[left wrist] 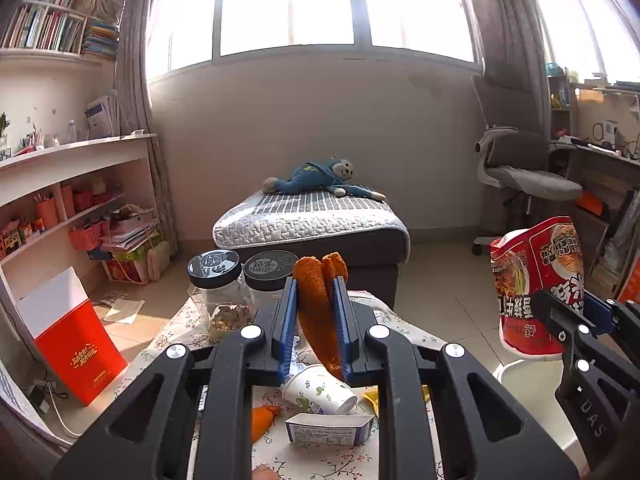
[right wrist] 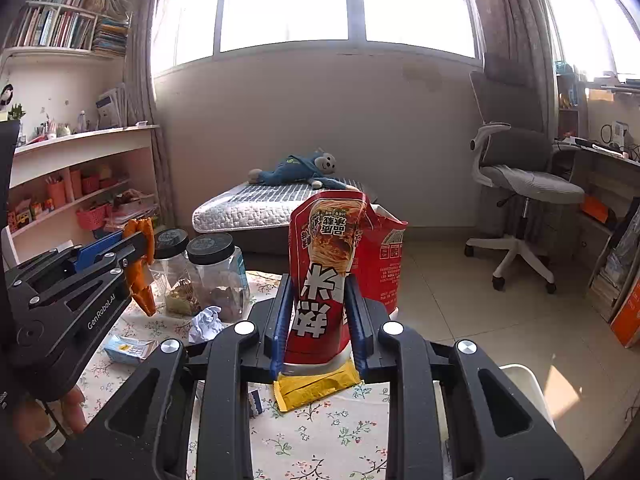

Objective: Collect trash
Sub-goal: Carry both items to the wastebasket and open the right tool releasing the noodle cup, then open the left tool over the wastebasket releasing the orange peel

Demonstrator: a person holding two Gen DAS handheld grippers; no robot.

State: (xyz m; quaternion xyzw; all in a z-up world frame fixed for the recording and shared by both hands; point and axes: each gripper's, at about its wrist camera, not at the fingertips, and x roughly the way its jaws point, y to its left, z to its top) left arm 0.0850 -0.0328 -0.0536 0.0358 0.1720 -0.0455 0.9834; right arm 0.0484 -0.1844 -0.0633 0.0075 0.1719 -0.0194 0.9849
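Note:
My left gripper (left wrist: pixel 316 312) is shut on an orange wrapper (left wrist: pixel 318 300), held above the floral table; it also shows in the right wrist view (right wrist: pixel 140 264). My right gripper (right wrist: pixel 318 320) is shut on a red noodle bag (right wrist: pixel 324 280), held up over the table's right edge; the bag also shows in the left wrist view (left wrist: pixel 534 280). On the table lie a tipped paper cup (left wrist: pixel 320 390), a small white carton (left wrist: pixel 330 428), an orange scrap (left wrist: pixel 262 420), a yellow packet (right wrist: pixel 316 388), a crumpled paper ball (right wrist: pixel 206 322) and a blue-white carton (right wrist: pixel 128 348).
Two black-lidded clear jars (left wrist: pixel 218 292) stand at the table's far left. A white bin rim (right wrist: pixel 524 384) sits below the table's right edge. A red and white box (left wrist: pixel 76 340) stands on the floor at left. A padded bench (left wrist: pixel 312 224) and an office chair (left wrist: pixel 524 184) are beyond.

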